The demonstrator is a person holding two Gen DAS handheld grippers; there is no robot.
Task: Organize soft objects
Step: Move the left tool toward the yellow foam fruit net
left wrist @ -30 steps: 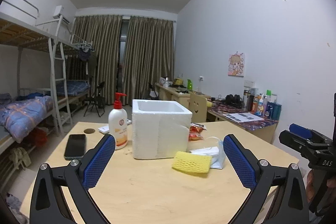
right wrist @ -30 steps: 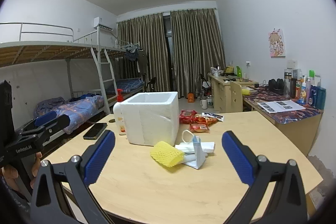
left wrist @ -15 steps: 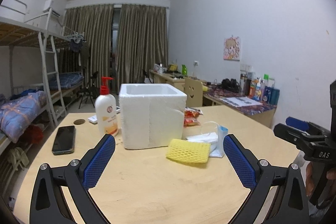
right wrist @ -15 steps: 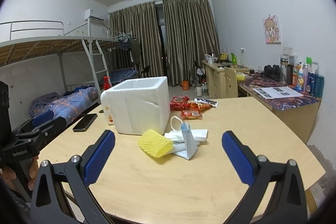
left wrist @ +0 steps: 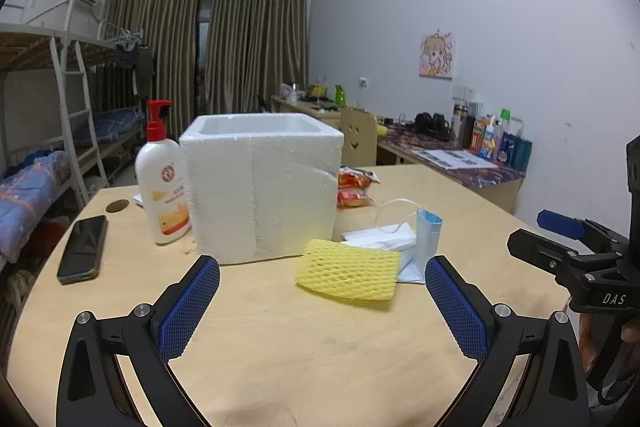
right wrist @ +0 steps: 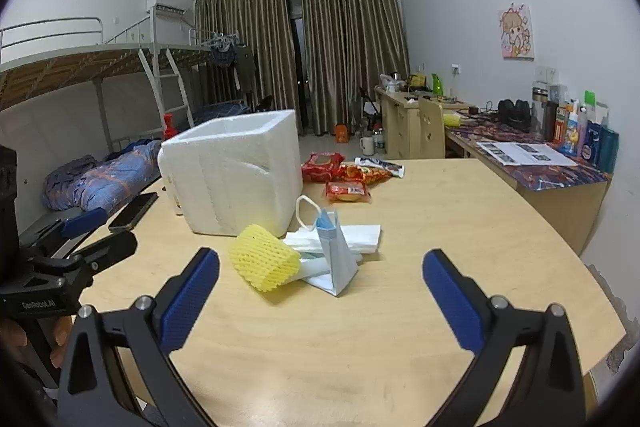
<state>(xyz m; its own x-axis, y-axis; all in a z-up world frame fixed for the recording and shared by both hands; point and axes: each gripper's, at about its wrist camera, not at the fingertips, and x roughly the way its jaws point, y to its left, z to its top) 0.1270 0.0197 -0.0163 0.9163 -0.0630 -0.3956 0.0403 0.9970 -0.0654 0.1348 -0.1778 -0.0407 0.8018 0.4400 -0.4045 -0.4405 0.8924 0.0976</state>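
Pale wood worktop (left wrist: 280, 339) in a dorm room, bunk bed (right wrist: 100, 75) upper left. Yellow foam net (left wrist: 347, 269) lies mid-frame beside the foam box (left wrist: 260, 187). Left gripper (left wrist: 322, 307) and right gripper (right wrist: 320, 303) both spread apart, empty.

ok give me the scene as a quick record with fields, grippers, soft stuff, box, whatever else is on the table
left hand-held gripper: open, empty, above the table, aimed at the foam net
right hand-held gripper: open, empty, above the table
foam net: yellow, lying in front of the box
mask: blue, beside the net, on the tissues
tissues: white, flat on the table
box: white foam, open top, nothing seen inside
bottle: pump, upright, left of the box
phone: flat near the left edge
snacks: red packets behind the box
table: light wood
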